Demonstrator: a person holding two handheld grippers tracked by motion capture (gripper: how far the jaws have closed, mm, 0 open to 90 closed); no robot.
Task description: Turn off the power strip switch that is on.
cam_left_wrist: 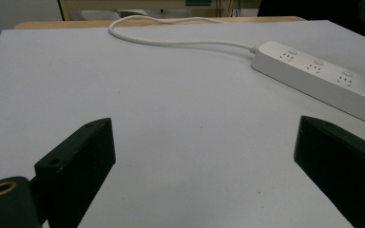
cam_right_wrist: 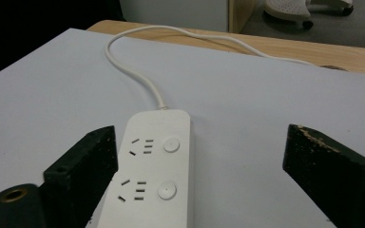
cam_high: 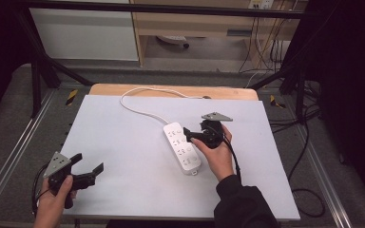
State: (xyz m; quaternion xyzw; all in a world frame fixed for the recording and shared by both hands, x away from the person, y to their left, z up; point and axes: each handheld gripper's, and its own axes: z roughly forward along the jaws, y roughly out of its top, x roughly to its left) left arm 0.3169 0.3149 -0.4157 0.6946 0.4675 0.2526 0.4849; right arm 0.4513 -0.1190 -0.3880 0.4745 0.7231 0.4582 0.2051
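A white power strip (cam_high: 182,147) with several sockets and buttons lies near the middle of the white table sheet (cam_high: 123,142). Its white cable (cam_high: 138,111) curls toward the table's back edge. My right gripper (cam_high: 192,135) hovers at the strip's right side, open. In the right gripper view the strip (cam_right_wrist: 154,166) lies between the jaws of this gripper (cam_right_wrist: 200,132), close to the left jaw, with the cable (cam_right_wrist: 133,71) leading away. My left gripper (cam_high: 89,162) is held open at the front left, holding nothing. In the left gripper view, beyond the gripper (cam_left_wrist: 204,123), the strip (cam_left_wrist: 323,78) lies at the far right.
A wooden table edge (cam_high: 171,90) runs along the back of the sheet. Black frame bars (cam_high: 43,71) stand around the table, and loose dark cables (cam_high: 309,142) lie on the floor to the right. Bare sheet spreads between the two grippers.
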